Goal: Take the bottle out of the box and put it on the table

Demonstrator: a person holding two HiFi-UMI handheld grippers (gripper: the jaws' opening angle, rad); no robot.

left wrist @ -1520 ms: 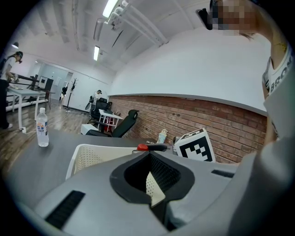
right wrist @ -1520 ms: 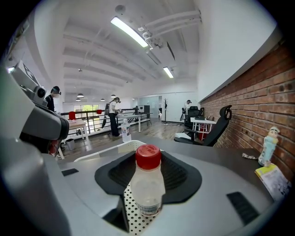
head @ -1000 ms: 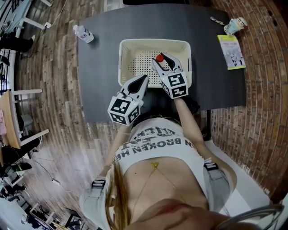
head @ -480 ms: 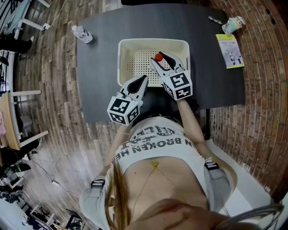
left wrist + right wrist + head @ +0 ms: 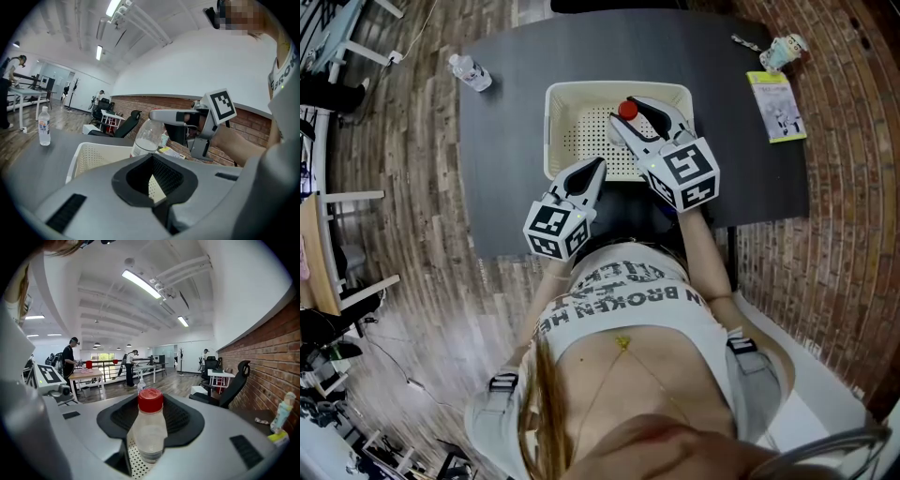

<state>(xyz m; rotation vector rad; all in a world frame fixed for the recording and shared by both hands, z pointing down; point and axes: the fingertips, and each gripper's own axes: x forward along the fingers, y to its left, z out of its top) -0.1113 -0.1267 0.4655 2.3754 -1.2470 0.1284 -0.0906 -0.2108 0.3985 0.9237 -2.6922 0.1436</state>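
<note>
A clear bottle with a red cap (image 5: 627,109) stands upright between the jaws of my right gripper (image 5: 636,113), which is shut on its body (image 5: 147,437) and holds it above the cream perforated box (image 5: 555,122). In the left gripper view the bottle (image 5: 145,138) hangs over the box (image 5: 93,157) under the right gripper (image 5: 157,115). My left gripper (image 5: 596,166) stays at the box's near edge. Its jaws meet, with nothing between them (image 5: 157,187). The box sits on the dark table (image 5: 506,141).
A second water bottle (image 5: 472,71) stands at the table's far left corner. A leaflet (image 5: 776,105) and a small cup-like object (image 5: 788,49) lie at the far right. Bare table surface flanks the box on both sides. Chairs stand on the wood floor at left.
My right gripper has risen with the bottle, so the red cap now sits higher over the box. The left gripper has kept still.
</note>
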